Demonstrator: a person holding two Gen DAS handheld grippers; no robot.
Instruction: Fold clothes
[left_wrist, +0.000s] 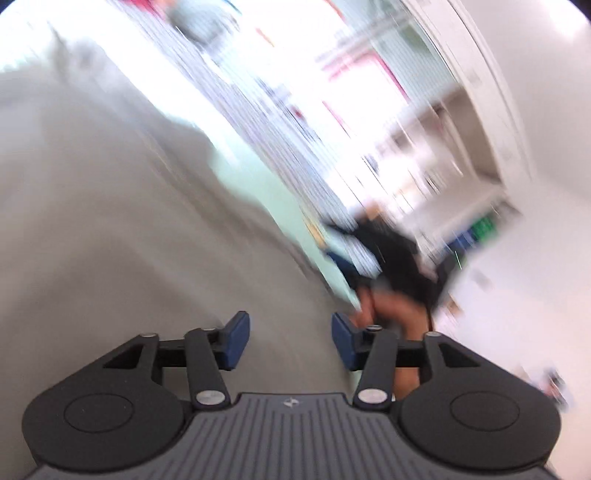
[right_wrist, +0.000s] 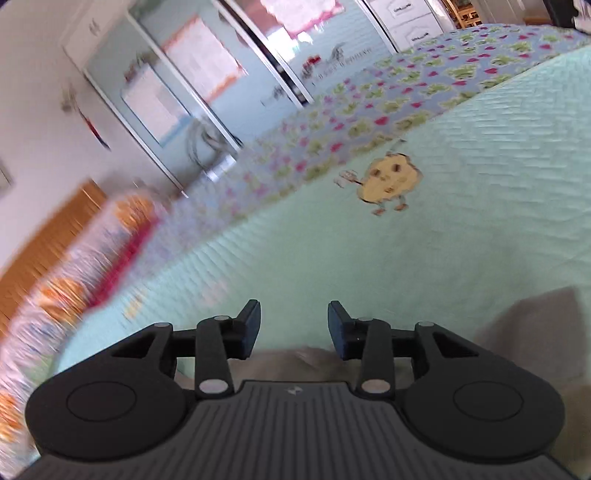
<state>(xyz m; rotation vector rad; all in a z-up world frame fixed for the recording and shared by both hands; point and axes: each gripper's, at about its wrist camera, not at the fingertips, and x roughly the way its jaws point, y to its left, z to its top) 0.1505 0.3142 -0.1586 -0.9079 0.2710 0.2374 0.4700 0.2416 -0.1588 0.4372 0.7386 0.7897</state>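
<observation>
While both views smear with motion blur, the basics read: left gripper (left_wrist: 290, 341) has its jaws wide apart with nothing between the blue pads, and right gripper (right_wrist: 294, 328) is the same, jaws spread, nothing held. Grey garment (left_wrist: 110, 221) fills most of the left wrist view as a broad, fairly flat expanse running under and ahead of the left gripper; in the right wrist view a grey patch of cloth shows just below the right gripper and off to its right side, presumably the same piece, can't confirm. It lies on a bed with a mint-green quilted bedspread (right_wrist: 461, 221) carrying a yellow cartoon figure (right_wrist: 388, 182), and a floral quilt (right_wrist: 351, 122) beyond it. A blurred hand (left_wrist: 391, 314) with dark gear sits just past the left gripper's right pad, likely the person's other hand with its tool; too smeared to be sure. On progress: I can't see edges, sleeves, or fold lines, so I can't tell whether the grey cloth is spread flat, partly folded, or done. Empty wide jaws over a smooth grey surface fit either a release after laying a fold down or a reach toward an edge to grab. No stack of folded clothes visible in either view; the colourful blur at the bed's left edge is unreadable.
</observation>
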